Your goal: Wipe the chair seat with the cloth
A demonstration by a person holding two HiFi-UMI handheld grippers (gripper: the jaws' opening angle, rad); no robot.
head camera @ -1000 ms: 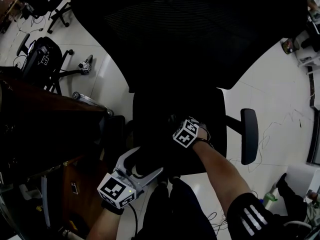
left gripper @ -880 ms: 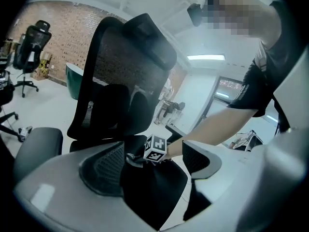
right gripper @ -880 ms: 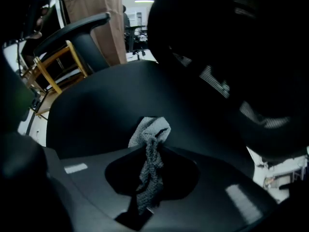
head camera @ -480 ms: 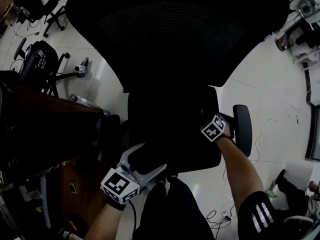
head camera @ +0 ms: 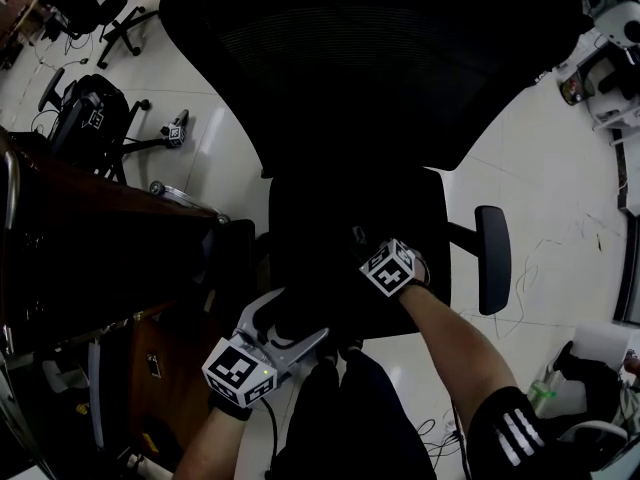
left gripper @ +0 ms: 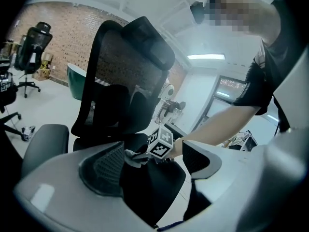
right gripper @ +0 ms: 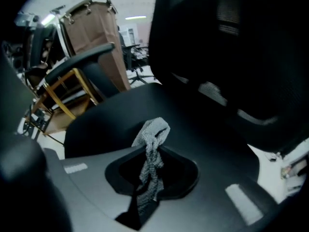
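Observation:
The black office chair fills the head view, its seat [head camera: 330, 218] under the tall mesh backrest [head camera: 370, 58]. My right gripper [head camera: 372, 253] rests on the seat's front middle, shut on a grey knitted cloth [right gripper: 150, 144] that bunches out from between its jaws onto the seat [right gripper: 116, 115]. The cloth [left gripper: 131, 155] also shows beside the right gripper's marker cube [left gripper: 160, 143]. My left gripper [head camera: 290, 326] is at the seat's front left corner, jaws spread wide with the seat's edge [left gripper: 149, 178] between them.
The chair's right armrest [head camera: 493, 258] stands off the seat's right side, the left armrest [right gripper: 82, 57] on the other. A dark wooden desk [head camera: 90, 238] lies close on the left. Other chairs [head camera: 85, 118] stand farther left on the white floor. My legs [head camera: 350, 418] are just below the seat.
The right gripper with the cloth swept right across the seat toward the right armrest, then came back left to the front middle. The left gripper stayed at the seat's front corner.

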